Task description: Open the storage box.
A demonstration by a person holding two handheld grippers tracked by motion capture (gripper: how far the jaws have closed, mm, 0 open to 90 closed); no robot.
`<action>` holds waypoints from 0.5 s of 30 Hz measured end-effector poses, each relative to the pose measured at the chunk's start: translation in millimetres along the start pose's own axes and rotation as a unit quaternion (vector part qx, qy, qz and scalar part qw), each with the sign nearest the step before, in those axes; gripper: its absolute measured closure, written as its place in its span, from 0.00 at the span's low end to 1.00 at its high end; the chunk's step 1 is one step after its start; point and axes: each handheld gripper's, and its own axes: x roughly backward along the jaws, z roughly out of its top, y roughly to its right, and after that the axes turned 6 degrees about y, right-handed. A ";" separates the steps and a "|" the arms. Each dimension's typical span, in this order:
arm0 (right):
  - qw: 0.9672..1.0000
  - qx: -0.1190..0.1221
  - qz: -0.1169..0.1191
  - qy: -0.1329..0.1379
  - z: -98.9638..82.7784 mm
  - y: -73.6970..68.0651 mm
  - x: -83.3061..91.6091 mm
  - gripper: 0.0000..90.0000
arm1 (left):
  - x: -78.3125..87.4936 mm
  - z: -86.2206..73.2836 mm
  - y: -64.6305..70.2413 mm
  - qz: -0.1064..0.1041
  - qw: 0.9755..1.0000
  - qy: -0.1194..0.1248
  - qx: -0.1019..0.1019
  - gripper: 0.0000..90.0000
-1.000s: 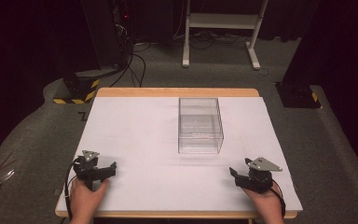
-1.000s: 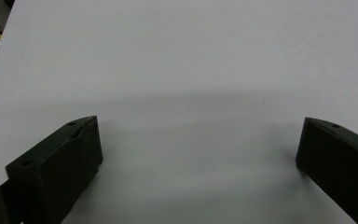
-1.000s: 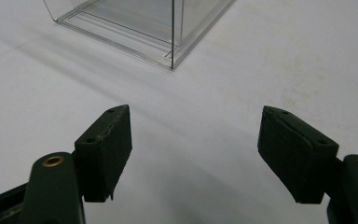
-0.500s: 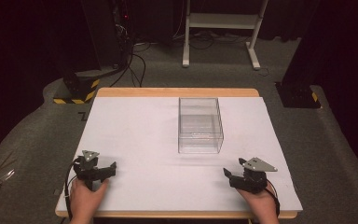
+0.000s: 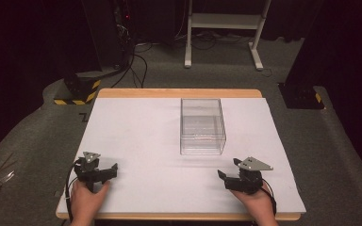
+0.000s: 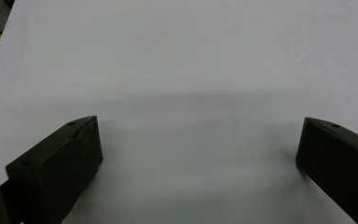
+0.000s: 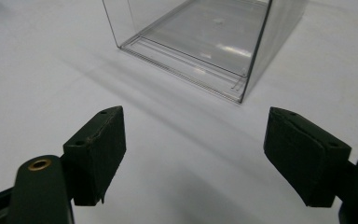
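On the white sheet covering the wooden table [image 5: 122, 122], the left gripper [image 5: 104, 173] rests near the front-left edge, jaws wide apart and empty. Mid-table stands a clear rectangular plastic box [image 5: 202, 126], upright, its long axis running away from the person. At front right, the right gripper [image 5: 227, 178] points toward the box, jaws just opened wider, holding nothing. Bare sheet surrounds everything.

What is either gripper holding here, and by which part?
Nothing. The left gripper and right gripper both stand open over the white table; the clear box is untouched.
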 end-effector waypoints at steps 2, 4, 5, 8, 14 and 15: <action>1.000 -0.004 0.007 -0.001 3.1 -0.8 -2.5 0.25 | 0.0 0.0 0.0 0.000 1.000 0.000 0.000 0.00; 1.000 -0.006 0.008 -0.001 4.8 -1.5 -3.4 0.25 | 0.0 0.0 0.0 0.000 1.000 0.000 0.000 0.00; 1.000 0.002 0.011 -0.004 8.7 -3.6 -5.4 0.27 | 0.0 0.0 0.0 0.000 1.000 0.000 0.000 0.00; 1.000 0.009 0.007 -0.005 11.1 -5.9 -6.3 0.29 | 0.0 0.0 0.0 0.000 1.000 0.000 0.000 0.00; 1.000 0.002 0.008 0.002 20.5 -5.2 -11.1 0.32 | 0.0 0.0 0.0 0.000 1.000 0.000 0.000 0.00; 1.000 -0.002 0.009 0.004 21.9 -4.9 -11.9 0.32 | 0.0 0.1 -0.1 0.000 1.000 0.000 0.000 0.00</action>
